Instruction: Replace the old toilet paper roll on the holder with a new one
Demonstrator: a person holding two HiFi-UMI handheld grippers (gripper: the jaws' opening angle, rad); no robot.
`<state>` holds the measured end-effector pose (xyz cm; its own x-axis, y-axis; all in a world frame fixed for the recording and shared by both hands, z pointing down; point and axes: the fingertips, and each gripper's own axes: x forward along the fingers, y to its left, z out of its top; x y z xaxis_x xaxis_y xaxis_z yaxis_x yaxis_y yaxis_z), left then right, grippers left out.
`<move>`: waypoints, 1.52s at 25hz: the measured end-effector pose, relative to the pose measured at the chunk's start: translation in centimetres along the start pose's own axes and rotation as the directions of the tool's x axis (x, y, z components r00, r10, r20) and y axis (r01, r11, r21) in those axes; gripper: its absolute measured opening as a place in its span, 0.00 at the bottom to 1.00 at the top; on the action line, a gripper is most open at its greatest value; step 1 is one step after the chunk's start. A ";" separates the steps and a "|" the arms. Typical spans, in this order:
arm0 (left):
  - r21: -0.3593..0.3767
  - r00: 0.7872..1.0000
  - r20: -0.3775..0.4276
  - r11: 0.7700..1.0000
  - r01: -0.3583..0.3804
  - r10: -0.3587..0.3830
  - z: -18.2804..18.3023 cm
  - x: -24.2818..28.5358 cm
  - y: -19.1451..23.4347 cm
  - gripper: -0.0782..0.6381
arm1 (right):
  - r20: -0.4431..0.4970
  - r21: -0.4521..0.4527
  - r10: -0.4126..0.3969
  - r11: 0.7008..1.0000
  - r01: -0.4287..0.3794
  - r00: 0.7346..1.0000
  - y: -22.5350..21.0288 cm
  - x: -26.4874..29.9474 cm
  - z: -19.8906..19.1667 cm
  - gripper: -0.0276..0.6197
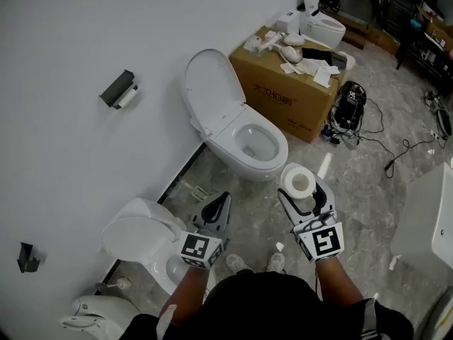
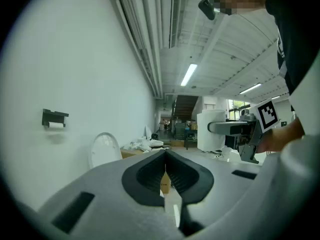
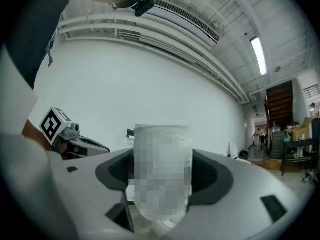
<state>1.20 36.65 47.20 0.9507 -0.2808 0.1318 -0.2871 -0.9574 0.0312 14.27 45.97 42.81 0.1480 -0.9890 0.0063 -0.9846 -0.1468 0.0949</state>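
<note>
at ten o'clock on the wall, the holder (image 1: 117,88) carries the old roll (image 1: 129,97), well apart from both tools. the right hand-held gripper (image 1: 306,194) clamps the new roll (image 1: 298,181), jaws wide; the left hand-held gripper (image 1: 220,204) is closed and empty. best to approach first, clear the old roll with the left, and keep the new one upright.

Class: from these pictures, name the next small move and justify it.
Probably carry the empty, shut left gripper toward the wall holder: its old roll is still mounted, while the right gripper holds the new roll.
</note>
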 end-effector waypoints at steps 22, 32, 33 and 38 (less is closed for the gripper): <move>0.011 0.998 0.002 0.998 -0.060 0.060 -0.2 -5.2 7.6 0.12 | 0.024 -0.020 -0.002 1.000 0.002 1.000 6.1 4.4 1.2 0.52; 0.004 0.993 0.016 0.993 -0.117 0.117 -0.3 -8.5 12.9 0.12 | 0.033 -0.019 0.048 0.999 -0.048 0.998 10.9 8.5 2.1 0.52; 0.002 0.992 0.016 0.993 -0.121 0.121 -0.3 -8.6 13.2 0.12 | 0.031 -0.021 0.054 0.998 -0.054 0.998 11.0 9.0 2.0 0.52; -0.014 0.989 -0.006 0.989 -0.148 0.148 -1.2 -8.0 15.2 0.12 | 0.029 -0.018 0.079 0.997 -0.079 0.996 11.0 11.5 1.7 0.52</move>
<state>-10.91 24.47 47.76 0.8969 -0.4192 0.1411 -0.4266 -0.9041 0.0255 4.98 32.90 42.22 0.0667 -0.9977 -0.0155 -0.9914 -0.0680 0.1121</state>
